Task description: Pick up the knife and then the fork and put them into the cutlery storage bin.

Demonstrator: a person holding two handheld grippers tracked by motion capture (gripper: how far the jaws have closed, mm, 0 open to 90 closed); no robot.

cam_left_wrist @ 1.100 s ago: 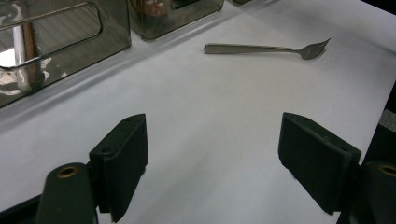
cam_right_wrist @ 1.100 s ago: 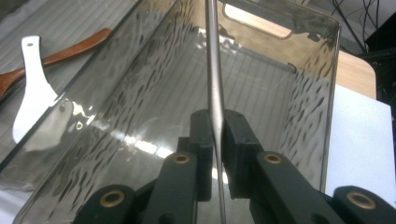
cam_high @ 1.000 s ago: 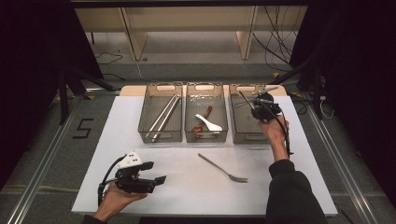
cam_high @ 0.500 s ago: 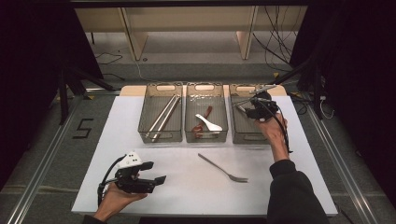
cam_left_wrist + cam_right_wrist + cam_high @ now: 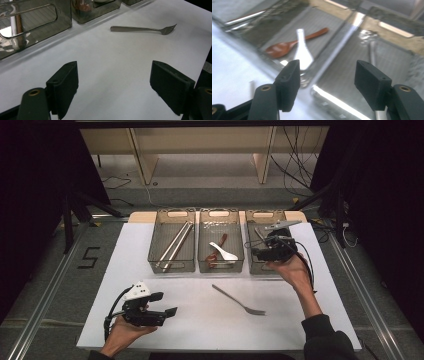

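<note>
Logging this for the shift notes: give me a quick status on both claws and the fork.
Left claw open, low over the white mat. Right claw open, above the right bin. Fork loose on the mat, unobstructed.

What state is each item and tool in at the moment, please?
Left tool: open, empty, low over the sheet.
Right tool: open, empty, above the right bin.
Fork: flat on the white sheet, outside the bins.
White spoon: in the middle bin, beside the red-brown spoon.
</note>
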